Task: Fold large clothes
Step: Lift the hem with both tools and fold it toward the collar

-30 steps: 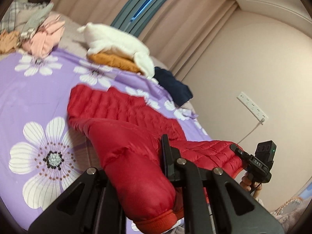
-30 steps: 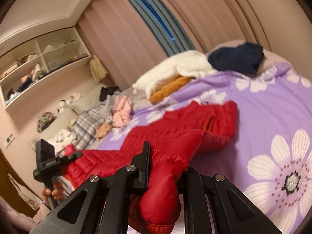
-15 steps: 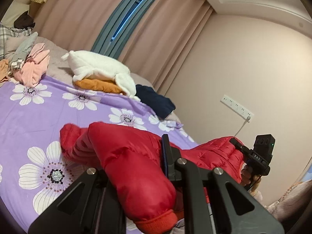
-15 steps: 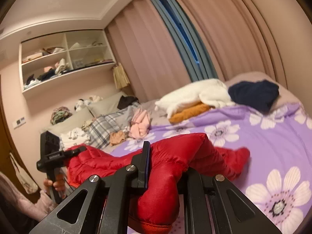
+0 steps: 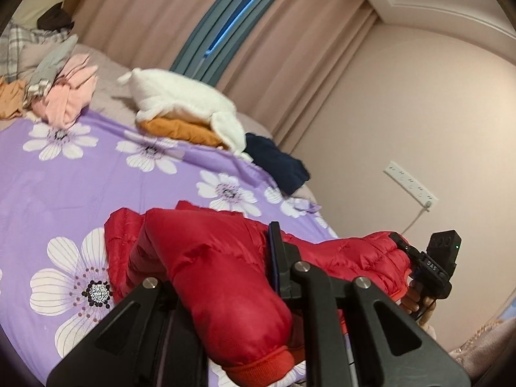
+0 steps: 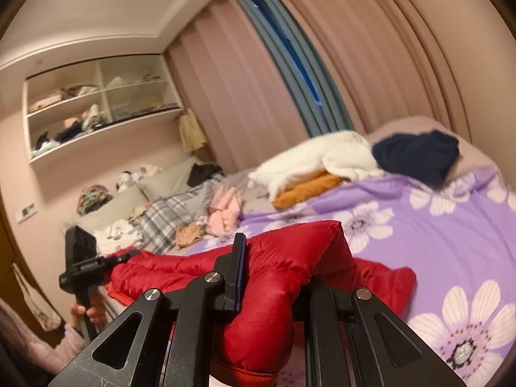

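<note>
Left hand-held gripper (image 5: 225,277) clamped on one sleeve of the red jacket (image 5: 225,258); right hand-held gripper (image 6: 274,277) clamped on the other sleeve. The jacket hangs between them, its far part resting on the bed (image 5: 80,177), near folded clothes (image 5: 180,106).

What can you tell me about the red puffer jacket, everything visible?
The red quilted puffer jacket looks like glossy, padded nylon with stitched channels and ribbed knit cuffs. It is bunched and partly lifted off the purple flower-print bedspread, its far end resting on it. One sleeve is clamped in the left tool, the other in the right tool, cuffs hanging toward each camera. The body sags between them. Nothing else touches it; whether it is zipped cannot be seen.
</note>
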{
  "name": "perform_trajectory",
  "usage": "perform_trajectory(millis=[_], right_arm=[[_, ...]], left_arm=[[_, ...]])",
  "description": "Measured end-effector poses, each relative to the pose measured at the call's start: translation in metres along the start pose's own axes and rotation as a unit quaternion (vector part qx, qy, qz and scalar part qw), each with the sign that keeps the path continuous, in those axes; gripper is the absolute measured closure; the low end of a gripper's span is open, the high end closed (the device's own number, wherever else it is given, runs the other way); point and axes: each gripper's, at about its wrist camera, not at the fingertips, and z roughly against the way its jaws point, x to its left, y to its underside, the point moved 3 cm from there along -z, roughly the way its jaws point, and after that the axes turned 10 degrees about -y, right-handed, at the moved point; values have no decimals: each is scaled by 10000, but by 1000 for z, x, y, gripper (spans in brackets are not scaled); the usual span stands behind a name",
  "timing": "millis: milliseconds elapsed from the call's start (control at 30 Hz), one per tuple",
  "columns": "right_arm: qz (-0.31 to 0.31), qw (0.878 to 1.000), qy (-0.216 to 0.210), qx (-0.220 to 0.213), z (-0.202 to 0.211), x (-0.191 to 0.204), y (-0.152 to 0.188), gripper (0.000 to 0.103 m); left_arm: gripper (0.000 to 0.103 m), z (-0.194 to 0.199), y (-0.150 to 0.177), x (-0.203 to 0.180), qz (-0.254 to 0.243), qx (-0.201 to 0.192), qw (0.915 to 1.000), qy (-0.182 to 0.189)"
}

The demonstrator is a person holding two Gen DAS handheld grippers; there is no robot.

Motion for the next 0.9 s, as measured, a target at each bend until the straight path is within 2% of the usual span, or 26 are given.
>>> perform_trajectory(millis=[300, 500, 733, 900], right_arm=[[-433, 9983, 354, 188, -24, -42, 7, 89], [-665, 9956, 576, 315, -50, -72, 9, 89], [-1000, 9901, 847, 506, -86, -111, 17, 89], [-1144, 9846, 1115, 707, -108, -135, 23, 89]], left_arm=[[87, -56, -8, 25, 322, 319, 9985, -300], [87, -103, -17, 39, 440, 555, 9955, -636], [87, -160, -14, 68, 734, 896, 9867, -1143], [87, -194, -14, 84, 859, 1117, 9807, -1356]])
